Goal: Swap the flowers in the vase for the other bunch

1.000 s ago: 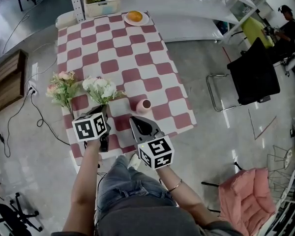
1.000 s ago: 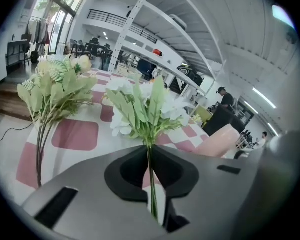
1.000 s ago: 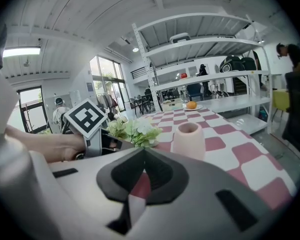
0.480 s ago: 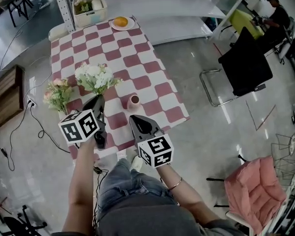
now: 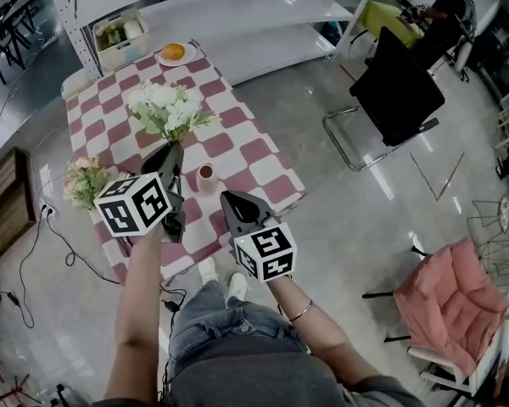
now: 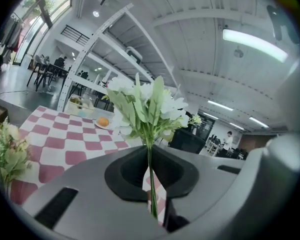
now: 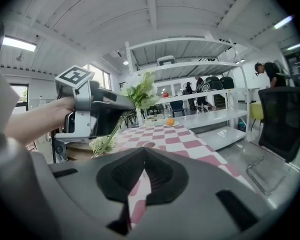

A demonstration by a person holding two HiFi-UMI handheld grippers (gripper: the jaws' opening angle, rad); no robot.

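Holds white bunch (image 5: 165, 108) clenched in left tongs (image 5: 171, 151), clear of empty vase (image 5: 205, 176) — right tongs (image 5: 229, 198) clenched, bare; pink bunch (image 5: 85, 181) left of vase, likely next.

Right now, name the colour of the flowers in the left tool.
The flowers are white with green leaves, clearest in the left gripper view.

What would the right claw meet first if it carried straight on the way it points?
Probably the small pink round vase on the red-and-white checked tablecloth; the right claw aims toward it, though depth is unclear.
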